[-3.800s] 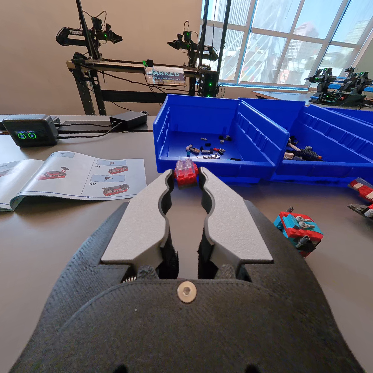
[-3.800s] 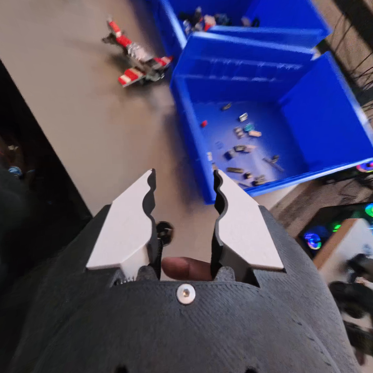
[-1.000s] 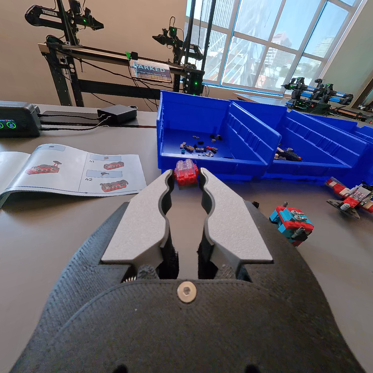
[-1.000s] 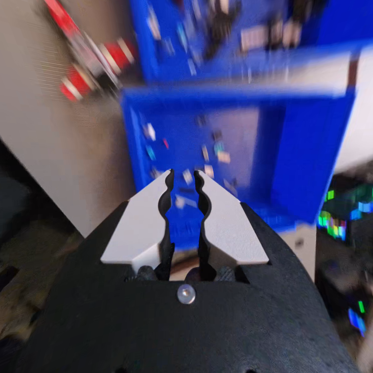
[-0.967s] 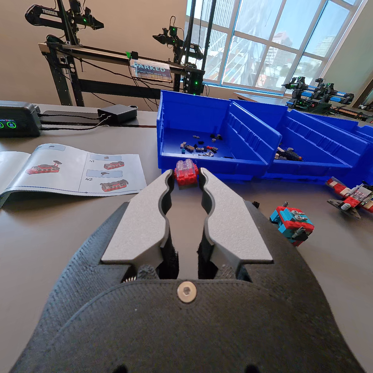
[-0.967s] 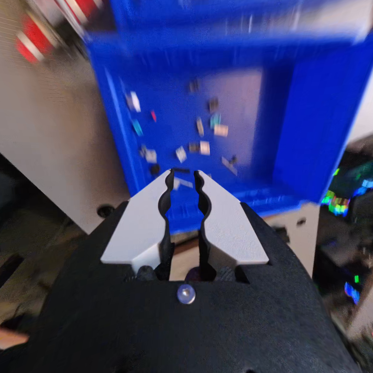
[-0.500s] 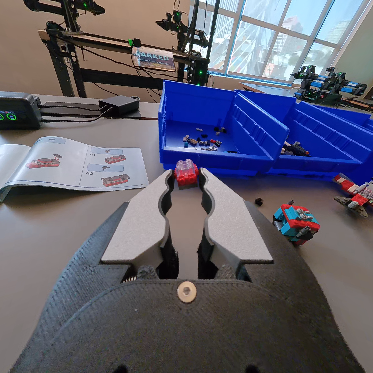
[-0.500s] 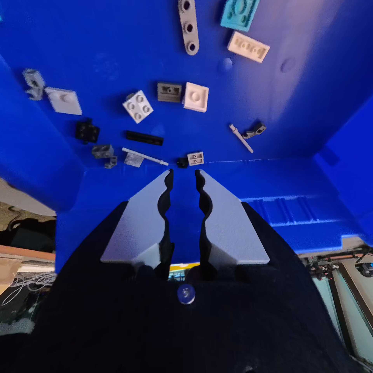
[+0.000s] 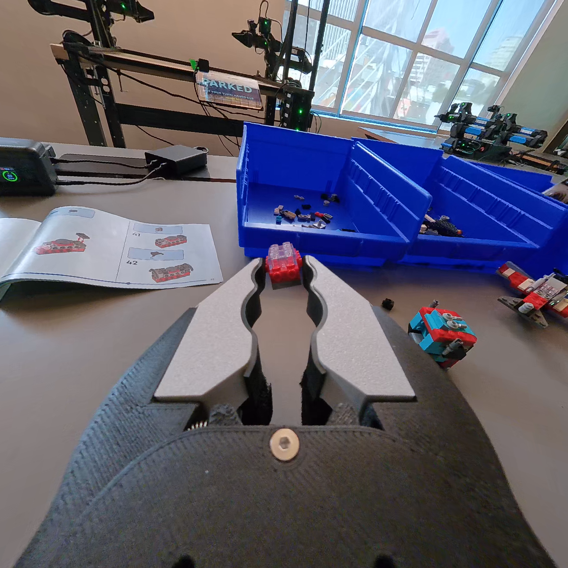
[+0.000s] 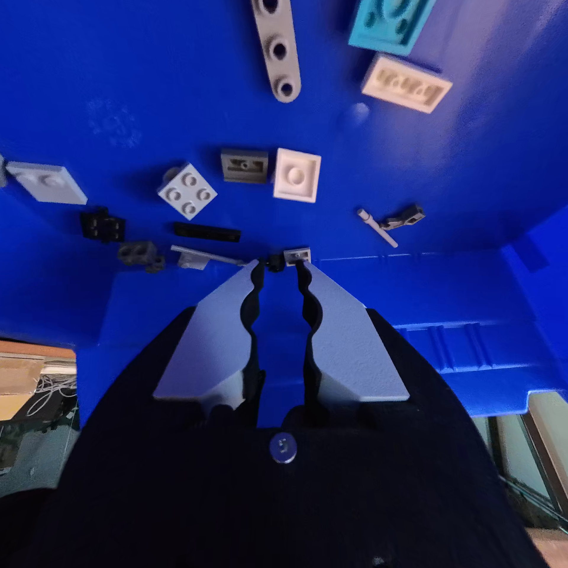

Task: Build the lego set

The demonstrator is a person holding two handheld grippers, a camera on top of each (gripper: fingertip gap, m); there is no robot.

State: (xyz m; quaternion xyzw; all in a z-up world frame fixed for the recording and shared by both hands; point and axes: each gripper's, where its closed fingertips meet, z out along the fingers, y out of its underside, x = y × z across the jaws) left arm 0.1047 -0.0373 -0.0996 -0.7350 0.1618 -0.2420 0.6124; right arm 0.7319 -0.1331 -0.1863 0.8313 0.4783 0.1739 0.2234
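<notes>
My left gripper (image 9: 282,260) is shut on a small red brick assembly with a clear top (image 9: 282,269) and holds it just above the grey table, in front of a blue bin (image 9: 307,242) of loose pieces. My right gripper (image 10: 279,262) is deep inside another blue bin (image 10: 430,292), pointing at its floor. Its jaws stand a narrow gap apart. A tiny black piece (image 10: 274,263) lies right at the tips, between them, next to a small grey plate (image 10: 297,255). I cannot see the fingers touching either one.
Several grey, white, black and teal pieces lie on the bin floor, among them a grey 2x2 plate (image 10: 187,191). On the table are an open instruction booklet (image 9: 123,246), a teal-and-red sub-build (image 9: 442,338), a red-and-white winged build (image 9: 538,295), a loose black piece (image 9: 388,303) and a second bin (image 9: 491,246). Some 65 centimeters of space lies between my two pairs of fingers.
My right gripper narrowed its jaws, swung over the bin and dropped down close to its floor. My left gripper kept its hold on the red assembly and only shifted slightly.
</notes>
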